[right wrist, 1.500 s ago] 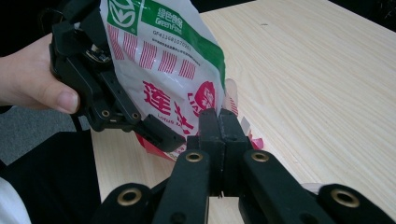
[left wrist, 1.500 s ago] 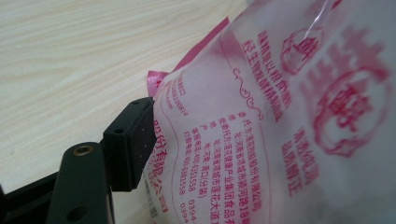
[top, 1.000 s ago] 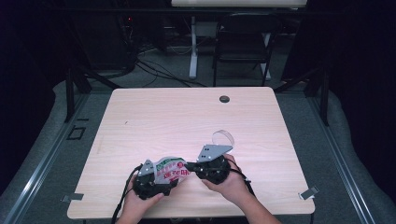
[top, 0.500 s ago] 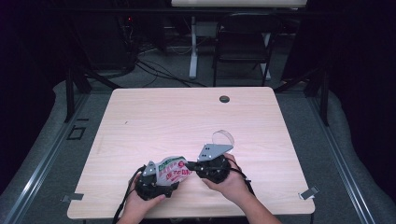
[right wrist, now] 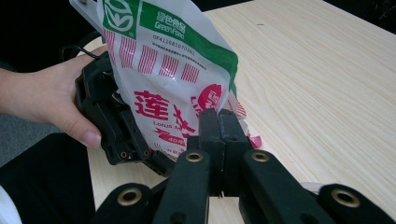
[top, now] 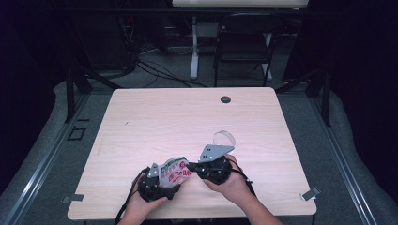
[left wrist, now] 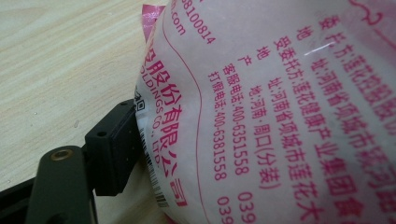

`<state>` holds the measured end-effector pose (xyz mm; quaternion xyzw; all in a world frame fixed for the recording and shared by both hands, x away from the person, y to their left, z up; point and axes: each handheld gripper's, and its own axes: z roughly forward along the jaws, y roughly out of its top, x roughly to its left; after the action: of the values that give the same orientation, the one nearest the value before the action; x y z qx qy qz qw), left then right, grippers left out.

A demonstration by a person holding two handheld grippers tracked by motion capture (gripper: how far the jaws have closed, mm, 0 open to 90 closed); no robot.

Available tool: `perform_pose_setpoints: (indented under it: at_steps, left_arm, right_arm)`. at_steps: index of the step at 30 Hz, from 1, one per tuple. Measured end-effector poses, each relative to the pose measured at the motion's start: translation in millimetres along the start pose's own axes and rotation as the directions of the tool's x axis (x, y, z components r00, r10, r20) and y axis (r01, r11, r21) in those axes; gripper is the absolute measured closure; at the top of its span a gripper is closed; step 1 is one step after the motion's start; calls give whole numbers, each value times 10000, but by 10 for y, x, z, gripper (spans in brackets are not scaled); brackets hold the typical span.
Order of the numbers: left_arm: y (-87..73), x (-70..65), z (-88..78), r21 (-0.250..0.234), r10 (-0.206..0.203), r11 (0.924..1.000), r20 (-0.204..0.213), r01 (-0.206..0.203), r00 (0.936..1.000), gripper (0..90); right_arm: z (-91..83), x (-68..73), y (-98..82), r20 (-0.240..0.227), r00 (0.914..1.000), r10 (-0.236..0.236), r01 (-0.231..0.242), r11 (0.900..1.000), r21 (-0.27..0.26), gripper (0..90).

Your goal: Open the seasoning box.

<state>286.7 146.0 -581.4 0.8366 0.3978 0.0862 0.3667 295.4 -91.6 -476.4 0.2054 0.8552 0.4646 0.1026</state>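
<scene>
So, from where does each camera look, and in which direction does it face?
High view: above the table's near side, facing forward and down; both hands and forearms show.
Left gripper view: on the left gripper, facing the bag; one black jaw shows.
Right gripper view: on the right gripper, facing the bag and left hand.
All share the bag.

Glossy plastic bag (right wrist: 173,70), matt wood-grain table (top: 155,117), matt black fingers (right wrist: 218,135)

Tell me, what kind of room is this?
Probably a lab or recording studio: a light wooden table stands among black curtains, with tangled black cables and a black folding chair behind it.
</scene>
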Motion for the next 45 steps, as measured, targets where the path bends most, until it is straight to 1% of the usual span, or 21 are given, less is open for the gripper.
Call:
perform_pose_setpoints:
  at_steps: [4,5,6,8,10,12,20,22,25,30,34,37,40,41,42,43,45]
  left_arm:
    - [-12,-10,18,-131,288,9995,-131,-290,9995,248]
    - [-18,-18,25,-199,431,9988,-281,-436,9987,251]
    - [-23,-23,28,-203,487,9986,-283,-493,9984,253]
    - [-39,-36,44,-350,687,9969,-409,-702,9968,259]
    - [-45,-43,49,-370,870,9953,-529,-890,9948,268]
    - [-50,-49,56,-428,933,9944,-636,-961,9936,283]
    - [-53,-60,50,-451,991,9937,-804,-1030,9918,355]
    - [-55,-60,48,-503,988,9934,-788,-1029,9920,397]
    - [-58,-57,44,-536,1001,9931,-790,-1045,9918,423]
    - [-62,-53,38,-579,893,9939,-797,-941,9928,465]
    - [-67,-35,28,-708,731,9944,-738,-783,9946,502]
    - [-68,-29,19,-757,696,9943,-693,-748,9952,526]
    - [-51,-42,-3,-711,827,9935,-792,-884,9934,557]
    - [-43,-45,-12,-671,928,9929,-855,-987,9920,565]
    - [-38,-50,-18,-641,938,9930,-858,-994,9919,571]
    - [-30,-52,-26,-597,1052,9920,-959,-1112,9898,574]
    - [-22,-55,-40,-539,1093,9919,-1038,-1154,9886,579]
  right_arm:
    - [-2,-4,-1,19,10000,-32,32,10000,53,900]
    - [-2,-4,-2,9,10000,-21,21,10000,44,900]
    - [-2,-3,-1,22,10000,-15,15,10000,42,900]
    - [0,0,-2,0,10000,-20,20,10000,53,900]
    - [3,4,-2,8,10000,-13,13,10000,53,900]
    - [1,2,-1,-8,10000,-15,15,10000,28,900]
    - [1,-7,-6,-24,10000,84,-84,10000,-29,900]
    - [-3,-16,-7,-17,9999,99,-100,9999,-17,900]
    - [-3,-18,-9,-17,9999,122,-122,9999,-31,900]
    - [0,-13,-11,-36,9999,137,-137,9999,-34,900]
    - [-1,-17,-10,-37,9999,127,-128,9999,-65,900]
    - [-8,-26,-11,-33,9999,170,-170,9998,-80,900]
    - [-17,-31,-10,-12,9999,154,-154,9998,-95,900]
    - [-18,-32,-10,2,9999,137,-137,9998,-117,900]
    - [-20,-33,-10,3,9999,144,-144,9998,-125,900]
    - [-21,-35,-10,0,9999,152,-152,9998,-132,900]
    - [-24,-39,-11,4,9999,159,-159,9998,-138,900]
